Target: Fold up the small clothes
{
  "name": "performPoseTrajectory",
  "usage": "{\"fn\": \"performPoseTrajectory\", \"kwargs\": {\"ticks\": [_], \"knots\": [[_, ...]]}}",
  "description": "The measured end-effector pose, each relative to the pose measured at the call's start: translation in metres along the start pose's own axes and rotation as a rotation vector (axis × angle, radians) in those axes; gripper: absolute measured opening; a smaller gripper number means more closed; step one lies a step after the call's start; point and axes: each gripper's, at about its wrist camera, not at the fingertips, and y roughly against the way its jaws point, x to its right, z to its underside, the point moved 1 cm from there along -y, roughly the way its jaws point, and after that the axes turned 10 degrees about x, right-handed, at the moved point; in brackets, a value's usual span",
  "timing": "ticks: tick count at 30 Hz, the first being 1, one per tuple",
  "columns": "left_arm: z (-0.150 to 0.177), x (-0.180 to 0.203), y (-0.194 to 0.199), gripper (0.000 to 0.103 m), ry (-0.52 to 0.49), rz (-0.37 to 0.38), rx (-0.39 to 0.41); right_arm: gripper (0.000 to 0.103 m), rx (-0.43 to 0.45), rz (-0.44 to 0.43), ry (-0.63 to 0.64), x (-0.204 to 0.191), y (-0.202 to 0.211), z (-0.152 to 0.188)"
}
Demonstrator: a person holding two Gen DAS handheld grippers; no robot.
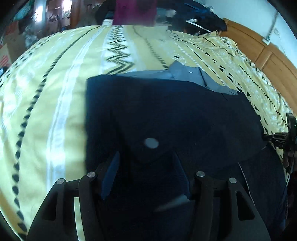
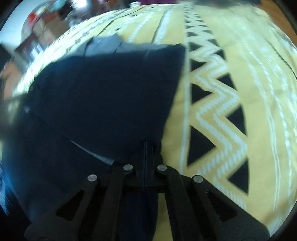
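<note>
A dark navy garment (image 1: 167, 111) lies spread on the yellow patterned bedspread (image 1: 55, 92); a pale round button (image 1: 151, 142) shows on it. My left gripper (image 1: 146, 155) hovers low over the cloth's near part, open, with blue pads (image 1: 111, 172) wide apart. In the right wrist view the same navy garment (image 2: 111, 89) fills the left half. My right gripper (image 2: 148, 145) is shut, pinching that garment's near right edge, and dark cloth hangs down between the finger bases. The right gripper's body (image 1: 285, 137) shows at the far right edge of the left wrist view.
A grey-blue folded garment (image 1: 185, 74) lies just beyond the navy one, also seen as the grey garment (image 2: 105, 44). The bedspread (image 2: 232, 111) stretches right. A wooden headboard (image 1: 269, 55) runs along the right, dark clothes (image 1: 204, 16) are piled at the far end, and room clutter (image 2: 40, 31) stands beyond.
</note>
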Motion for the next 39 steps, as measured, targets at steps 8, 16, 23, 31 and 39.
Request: {"fn": "performPoseTrajectory", "kwargs": {"ticks": [8,16,23,31,39], "knots": [[0.048,-0.020,0.137,0.060,0.023,0.012,0.055,0.051,0.041,-0.118,-0.036,-0.057,0.105,0.053],[0.155,0.002,0.248,0.061,0.104,0.263,-0.056,0.053,-0.028,-0.207,-0.033,-0.078,0.202,0.129],[0.226,0.027,0.264,0.062,0.062,0.290,-0.215,0.059,-0.102,-0.176,-0.049,-0.078,0.191,0.162],[0.233,0.011,0.259,0.062,0.107,0.195,-0.168,0.059,-0.139,-0.132,-0.107,-0.064,0.170,0.183],[0.239,0.017,0.239,0.061,0.095,0.163,-0.189,0.059,-0.166,-0.139,-0.147,-0.067,0.159,0.197]]}}
